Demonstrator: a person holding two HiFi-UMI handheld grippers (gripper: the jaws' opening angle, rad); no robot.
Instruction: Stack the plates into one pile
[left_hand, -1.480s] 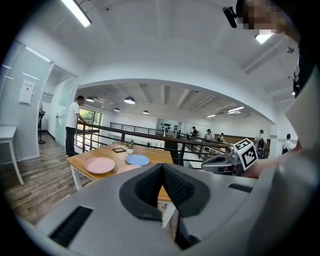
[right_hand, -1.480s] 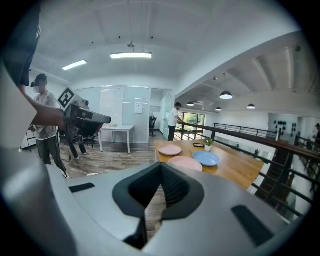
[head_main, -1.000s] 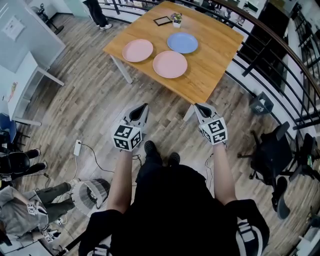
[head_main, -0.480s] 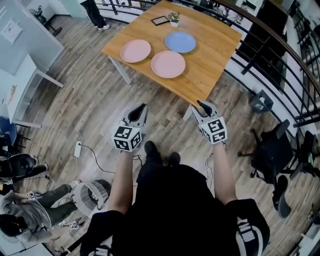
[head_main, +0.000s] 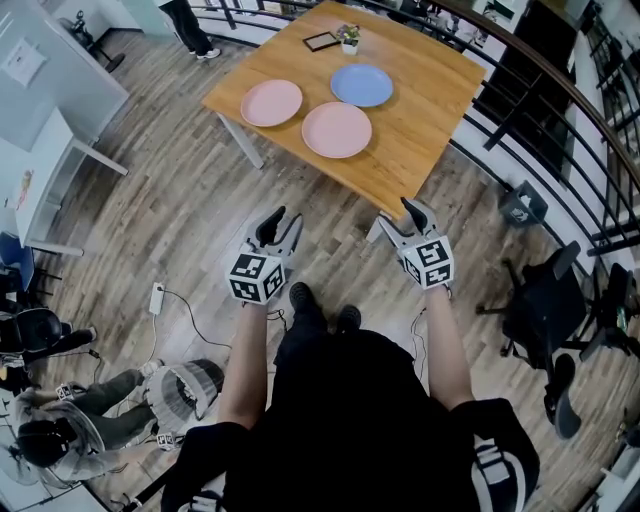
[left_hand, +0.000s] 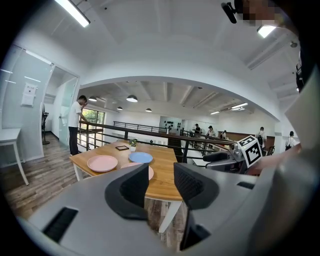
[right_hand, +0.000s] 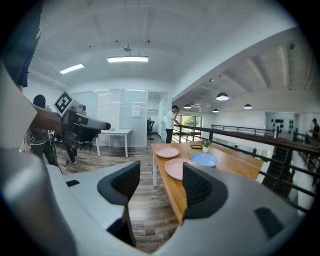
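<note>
The left claw (head_main: 283, 218) and right claw (head_main: 396, 216) are just opening, empty, the bench (head_main: 420, 130) ahead carrying three flat plates (head_main: 337, 129) apart, plant (head_main: 351, 38) beyond

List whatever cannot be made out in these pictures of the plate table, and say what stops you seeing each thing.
- Dark flat item beside the potted plant: head view, too small to tell what it is.
- Notice on the glass wall: left gripper view, print too small to read.
- Far legs of the table: head view, covered by the tabletop.
</note>
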